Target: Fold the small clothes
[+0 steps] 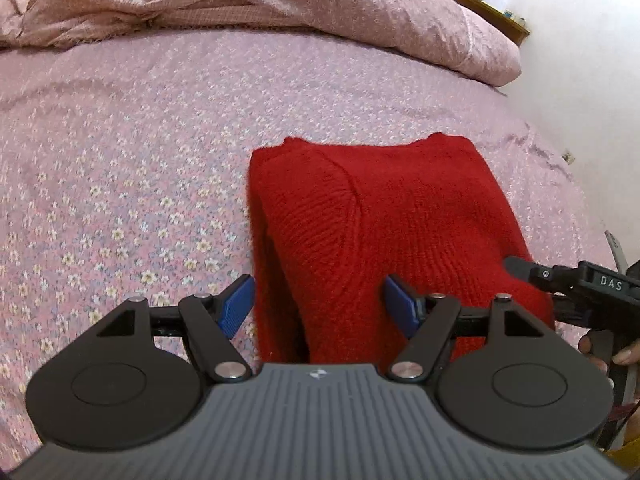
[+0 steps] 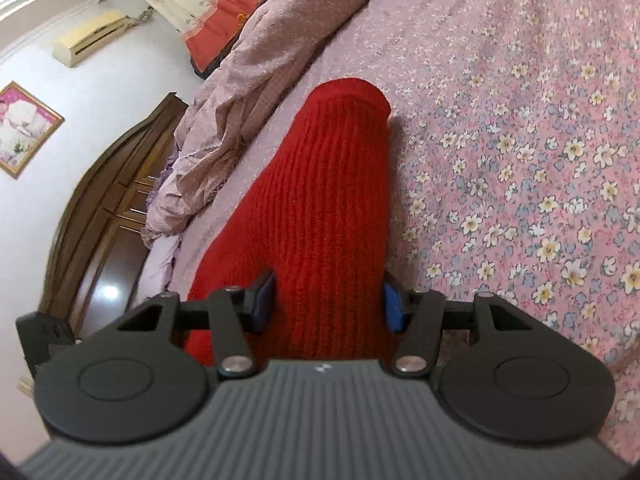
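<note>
A red knitted sweater lies folded on the flowered pink bedsheet. My left gripper hangs open over the sweater's near left part. Its left blue pad sits at the sweater's left edge and its right pad stands above the knit. My right gripper is rolled on its side, with the thick red sweater filling the gap between its pads; the knit looks loose there, not pinched. In the left wrist view only one black finger of the right gripper shows, lying over the sweater's near right corner.
A crumpled pink quilt lies along the far side of the bed. A white wall borders the bed on the right. A person's hand holds the right gripper's handle. A dark wooden headboard and a wall air conditioner appear in the right wrist view.
</note>
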The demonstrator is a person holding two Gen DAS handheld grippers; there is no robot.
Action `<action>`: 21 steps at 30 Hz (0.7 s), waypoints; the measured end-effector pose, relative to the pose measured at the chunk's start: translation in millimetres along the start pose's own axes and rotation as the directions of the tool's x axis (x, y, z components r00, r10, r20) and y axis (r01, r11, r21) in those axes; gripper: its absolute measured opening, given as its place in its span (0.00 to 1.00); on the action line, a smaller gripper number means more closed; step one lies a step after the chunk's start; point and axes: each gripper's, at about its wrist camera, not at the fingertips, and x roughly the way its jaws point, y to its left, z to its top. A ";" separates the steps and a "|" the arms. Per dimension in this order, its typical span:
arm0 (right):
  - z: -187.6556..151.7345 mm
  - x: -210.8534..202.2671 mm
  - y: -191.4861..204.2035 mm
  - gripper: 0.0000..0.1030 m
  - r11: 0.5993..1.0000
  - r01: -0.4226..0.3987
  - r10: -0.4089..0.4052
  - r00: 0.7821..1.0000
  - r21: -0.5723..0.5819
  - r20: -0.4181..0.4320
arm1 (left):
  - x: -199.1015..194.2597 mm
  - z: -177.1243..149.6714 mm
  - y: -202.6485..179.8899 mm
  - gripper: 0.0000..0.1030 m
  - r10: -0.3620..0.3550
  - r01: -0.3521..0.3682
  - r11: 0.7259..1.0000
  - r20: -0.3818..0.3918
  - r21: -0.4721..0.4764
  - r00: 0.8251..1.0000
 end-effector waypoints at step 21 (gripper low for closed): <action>-49.1 -19.4 86.7 0.47 0.877 0.254 -0.201 0.965 -0.407 0.169 | -18.7 -23.1 -17.5 0.77 0.134 -0.134 0.990 -0.005 0.033 0.991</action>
